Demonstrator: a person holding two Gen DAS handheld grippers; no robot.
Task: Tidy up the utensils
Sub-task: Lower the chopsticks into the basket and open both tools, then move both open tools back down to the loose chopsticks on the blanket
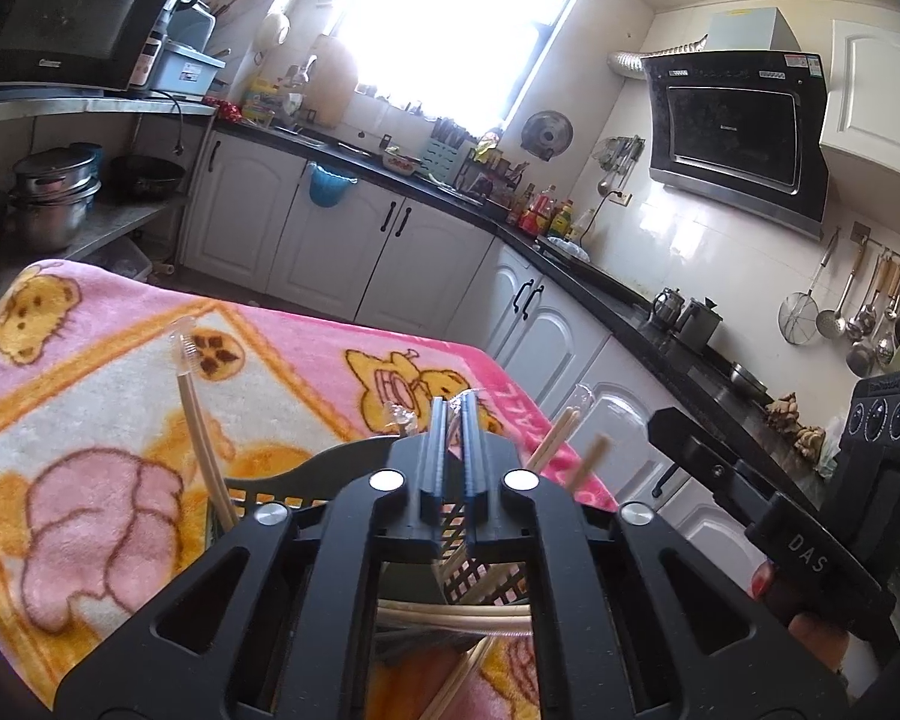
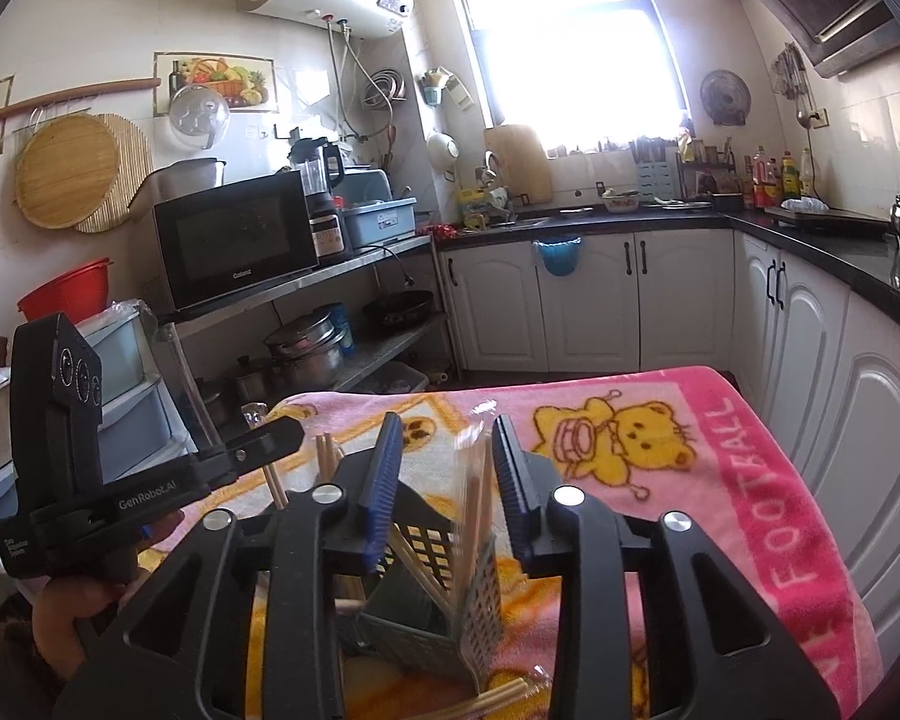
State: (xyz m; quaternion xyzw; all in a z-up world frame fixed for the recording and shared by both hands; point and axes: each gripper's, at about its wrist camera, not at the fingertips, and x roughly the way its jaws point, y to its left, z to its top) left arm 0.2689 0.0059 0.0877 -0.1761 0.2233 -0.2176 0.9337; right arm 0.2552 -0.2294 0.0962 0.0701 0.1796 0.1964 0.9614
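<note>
A dark perforated utensil basket (image 2: 429,540) stands on a pink cartoon blanket (image 2: 660,438). It holds several wooden chopsticks (image 1: 570,438) and a plastic-wrapped one (image 1: 195,402) that leans to the left. My right gripper (image 2: 447,420) hovers open over the basket. A clear-wrapped pair of chopsticks (image 2: 477,480) stands between its blue pads, which do not touch it. My left gripper (image 1: 453,405) points over the basket rim (image 1: 330,459), its jaws almost together with only a sliver of a gap. Crinkled clear wrap (image 1: 399,414) shows beside its tips. More chopsticks (image 1: 450,621) lie crosswise under the left gripper.
The blanket covers a table whose far edge drops toward white kitchen cabinets (image 2: 588,300) and a black countertop (image 1: 660,312). A metal shelf with a microwave (image 2: 234,240) and pots (image 2: 306,348) is on the left. A hand holds the left tool's handle (image 2: 60,540).
</note>
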